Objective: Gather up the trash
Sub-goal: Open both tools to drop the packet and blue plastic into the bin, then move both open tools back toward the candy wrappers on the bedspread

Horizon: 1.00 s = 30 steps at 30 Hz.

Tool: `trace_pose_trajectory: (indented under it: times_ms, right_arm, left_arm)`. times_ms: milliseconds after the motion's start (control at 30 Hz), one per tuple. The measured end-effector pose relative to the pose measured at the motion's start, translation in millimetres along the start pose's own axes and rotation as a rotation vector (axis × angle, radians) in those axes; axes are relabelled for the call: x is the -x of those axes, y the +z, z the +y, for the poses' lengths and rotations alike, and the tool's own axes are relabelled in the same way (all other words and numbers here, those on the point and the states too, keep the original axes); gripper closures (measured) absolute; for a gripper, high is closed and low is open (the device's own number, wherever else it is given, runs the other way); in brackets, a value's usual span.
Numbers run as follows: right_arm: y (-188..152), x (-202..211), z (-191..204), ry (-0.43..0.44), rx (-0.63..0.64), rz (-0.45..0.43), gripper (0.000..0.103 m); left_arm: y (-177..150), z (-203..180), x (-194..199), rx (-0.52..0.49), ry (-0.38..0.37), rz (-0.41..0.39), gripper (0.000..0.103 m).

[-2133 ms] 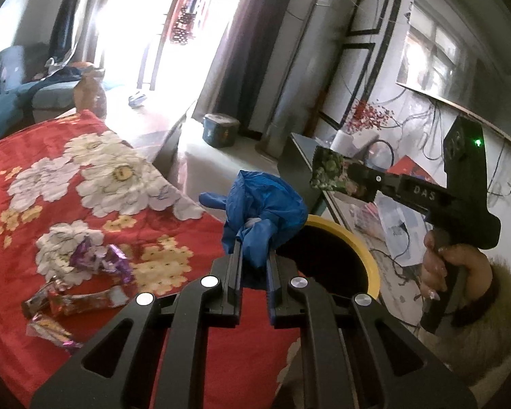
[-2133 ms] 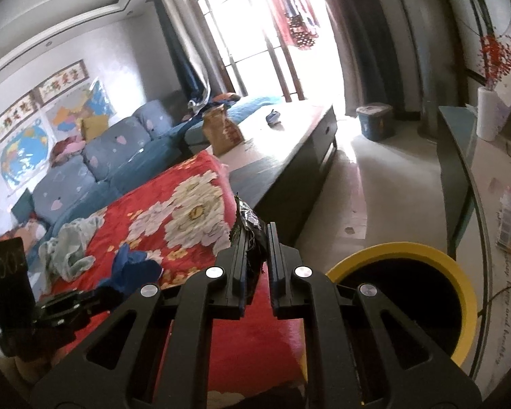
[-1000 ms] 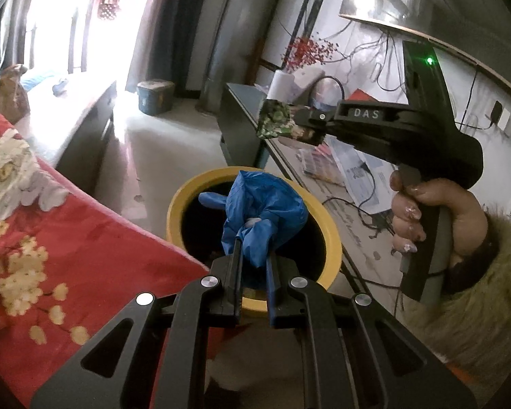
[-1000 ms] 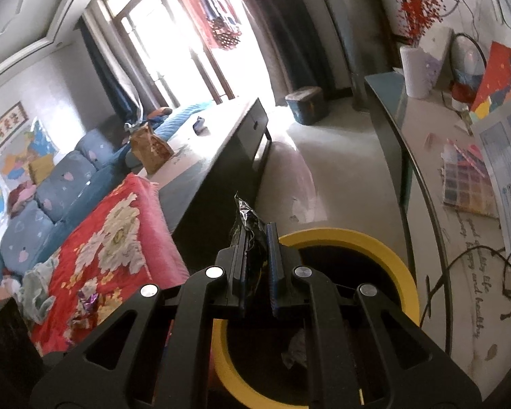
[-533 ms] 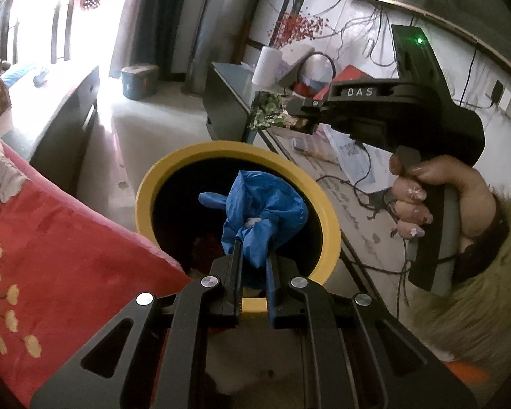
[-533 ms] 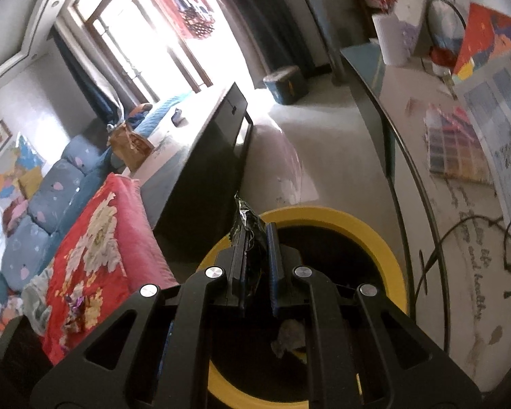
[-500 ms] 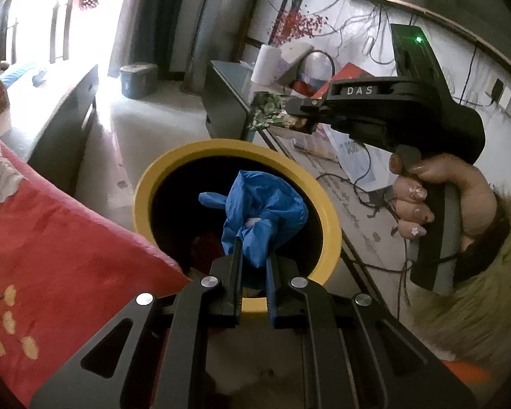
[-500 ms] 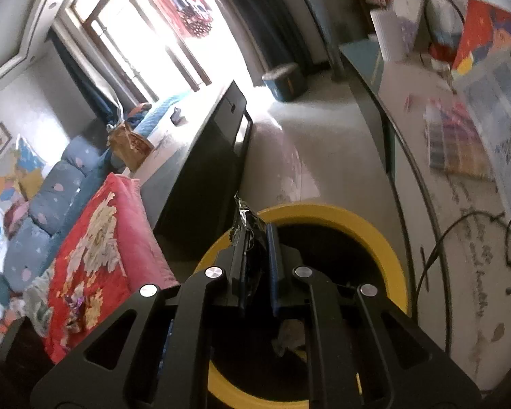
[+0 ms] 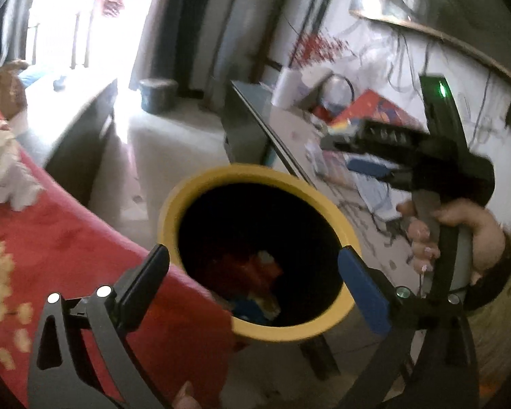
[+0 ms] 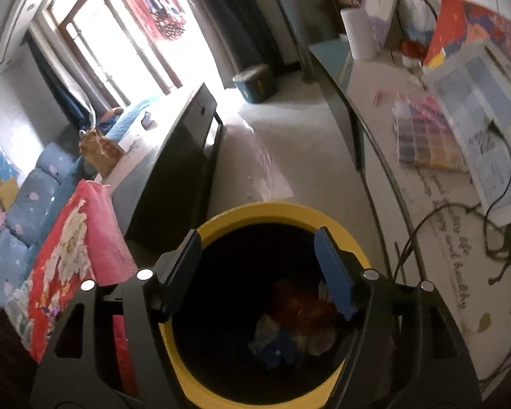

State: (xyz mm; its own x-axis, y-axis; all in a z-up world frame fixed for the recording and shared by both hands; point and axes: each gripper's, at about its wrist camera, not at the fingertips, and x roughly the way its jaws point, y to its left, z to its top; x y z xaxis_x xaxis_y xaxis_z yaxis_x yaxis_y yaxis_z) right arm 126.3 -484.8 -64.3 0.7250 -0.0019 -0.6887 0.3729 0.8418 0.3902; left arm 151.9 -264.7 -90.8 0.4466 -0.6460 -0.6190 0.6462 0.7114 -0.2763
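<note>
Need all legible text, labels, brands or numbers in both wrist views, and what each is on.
"healthy": cursive print on the tabletop cover. The words before it are too blurred to be sure of.
Printed sheet: text too small to read.
Colour swatch chart: nothing legible.
Yellow bin: no text visible.
Left wrist view: motion blur, nothing readable.

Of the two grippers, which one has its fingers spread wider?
The left gripper; its fingers flank the whole yellow bin mouth, while the right gripper spans less.
</note>
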Motion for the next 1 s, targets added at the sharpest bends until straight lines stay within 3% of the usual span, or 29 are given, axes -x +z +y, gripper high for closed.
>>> trace_pose_trajectory:
  times_ms: [100,167,333,700,1000]
  right_arm:
    - [-1,8,14,0.0,0.044,-0.032,0.033]
    - [0,12,23,0.01,0.066,-0.048,0.025]
    - [-2,26,46,0.049,0.127,-0.087,0.02]
    - [-15,46,93,0.176,0.235,-0.118,0.019]
    - [-31,54,124,0.246,0.307,-0.114,0.019]
  left_arm:
    - [4,11,19,0.055,0.031,-0.04,0.007]
    - [5,17,28,0.066,0.055,-0.055,0.007]
    - [6,29,61,0.095,0.139,-0.108,0.007]
    - [-4,64,127,0.171,0.3,-0.208,0.007]
    - [-17,81,160,0.201,0.375,-0.255,0.007]
